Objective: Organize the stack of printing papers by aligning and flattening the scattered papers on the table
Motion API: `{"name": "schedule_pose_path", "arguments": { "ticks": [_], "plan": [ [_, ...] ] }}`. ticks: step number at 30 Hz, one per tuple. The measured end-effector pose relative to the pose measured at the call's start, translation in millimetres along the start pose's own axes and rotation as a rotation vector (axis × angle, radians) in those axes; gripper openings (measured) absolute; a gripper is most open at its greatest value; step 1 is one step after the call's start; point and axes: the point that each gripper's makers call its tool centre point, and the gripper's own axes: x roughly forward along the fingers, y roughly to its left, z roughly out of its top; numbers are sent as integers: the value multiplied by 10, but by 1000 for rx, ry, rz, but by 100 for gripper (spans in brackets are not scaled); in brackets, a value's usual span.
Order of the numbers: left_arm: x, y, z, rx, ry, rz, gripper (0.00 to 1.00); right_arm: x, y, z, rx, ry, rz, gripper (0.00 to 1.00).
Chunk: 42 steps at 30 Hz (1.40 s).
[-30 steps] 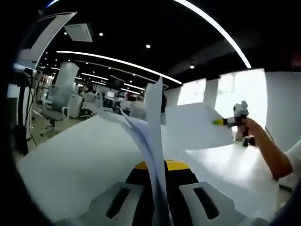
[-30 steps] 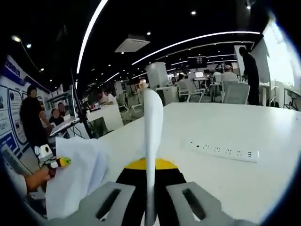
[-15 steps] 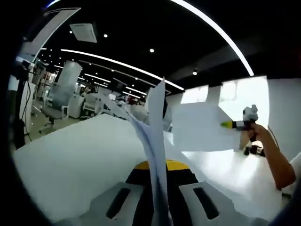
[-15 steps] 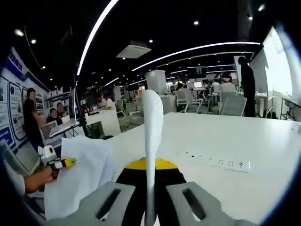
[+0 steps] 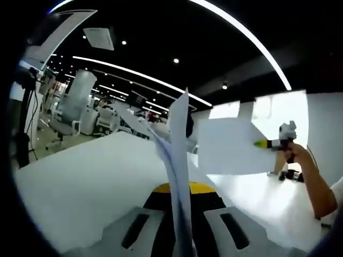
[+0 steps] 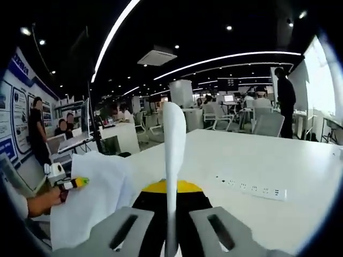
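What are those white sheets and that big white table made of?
Sheets: thin matte paper, it seems; they bend and fan apart where each claw pinches them. Table: smooth, hard white top with a faint sheen, probably laminate, though the look leaves that open.

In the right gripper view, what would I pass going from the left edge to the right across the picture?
A person's hand with the left gripper → the held papers → the paper edge rising between the right gripper jaws → the power strip on the white table.

dim room, ceiling strips, window glare
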Motion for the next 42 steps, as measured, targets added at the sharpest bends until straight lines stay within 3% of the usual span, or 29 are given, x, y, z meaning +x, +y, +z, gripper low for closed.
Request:
{"name": "schedule_pose_path", "arguments": {
  "ticks": [8,42],
  "plan": [
    [5,13,-2,-4,2,4,8,23,168,65,-55,2,23,0],
    [23,99,-1,-5,0,46,9,180,667,253,-62,-41,155,0]
  ]
}}
